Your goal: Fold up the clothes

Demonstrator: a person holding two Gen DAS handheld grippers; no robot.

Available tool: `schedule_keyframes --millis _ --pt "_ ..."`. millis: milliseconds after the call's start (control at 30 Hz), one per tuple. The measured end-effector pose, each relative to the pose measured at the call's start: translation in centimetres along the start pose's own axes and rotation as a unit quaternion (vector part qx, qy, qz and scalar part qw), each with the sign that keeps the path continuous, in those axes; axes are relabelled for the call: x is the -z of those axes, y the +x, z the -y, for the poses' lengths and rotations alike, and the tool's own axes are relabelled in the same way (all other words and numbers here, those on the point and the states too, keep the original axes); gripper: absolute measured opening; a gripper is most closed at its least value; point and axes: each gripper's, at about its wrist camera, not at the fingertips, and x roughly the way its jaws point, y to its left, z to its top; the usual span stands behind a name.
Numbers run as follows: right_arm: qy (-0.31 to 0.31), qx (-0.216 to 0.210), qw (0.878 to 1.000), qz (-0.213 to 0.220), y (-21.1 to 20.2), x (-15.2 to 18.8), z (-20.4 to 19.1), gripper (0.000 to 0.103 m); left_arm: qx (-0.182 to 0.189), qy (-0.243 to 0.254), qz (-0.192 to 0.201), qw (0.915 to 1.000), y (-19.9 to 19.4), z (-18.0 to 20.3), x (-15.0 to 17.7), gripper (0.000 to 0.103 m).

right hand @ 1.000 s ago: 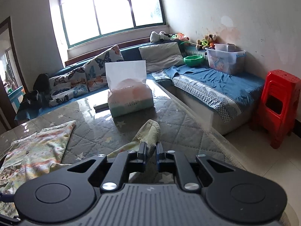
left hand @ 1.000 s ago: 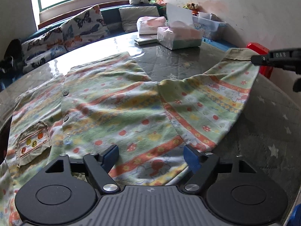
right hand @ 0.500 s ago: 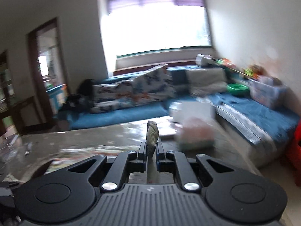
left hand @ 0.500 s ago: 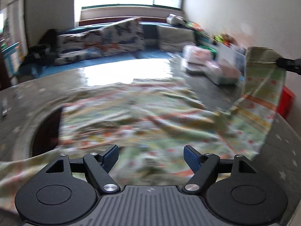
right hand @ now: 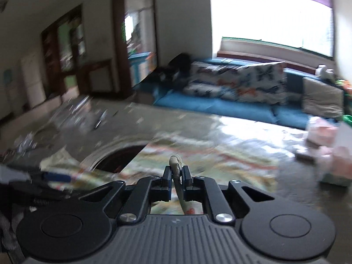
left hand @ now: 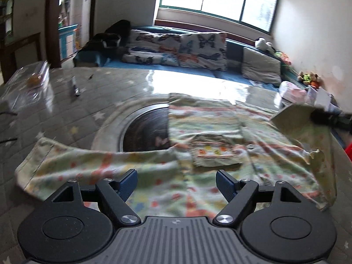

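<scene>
On table (left hand: pixel 110 92), shirt (left hand: pixel 209 118), right tongs (right hand: pixel 176 176) gripping sleeve (right hand: pixel 176 162)

Left gripper (left hand: pixel 176 179): jaws wide apart, nothing between the blue pads (left hand: pixel 128 180), low over the shirt (left hand: pixel 209 136). Right gripper (right hand: pixel 176 177): jaws pinched on a shirt edge, raised.

I see bare table (left hand: pixel 92 101) left of the shirt (left hand: pixel 220 132) (a remote (left hand: pixel 74 87) lies there). Tissue packs (right hand: pixel 330 154) crowd the right.
</scene>
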Motion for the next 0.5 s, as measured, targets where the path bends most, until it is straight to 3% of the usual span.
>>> schedule_keyframes --millis 133,267,500 --pt "-0.021 -0.033 0.999 -0.037 2.0 1.2 -2.7 0.017 -0.009 -0.011 -0.004 0.9999 0.1 -0.9 0.3 0.081" --pt "-0.037 -0.050 0.997 -0.045 1.4 2.0 -3.2 0.024 -0.008 -0.008 -0.001 0.9999 0.0 -0.6 0.1 0.081" --pt "-0.030 -0.003 0.997 -0.072 -0.9 4.1 0.7 0.025 0.026 0.023 0.005 0.9994 0.3 2.0 -0.5 0.079"
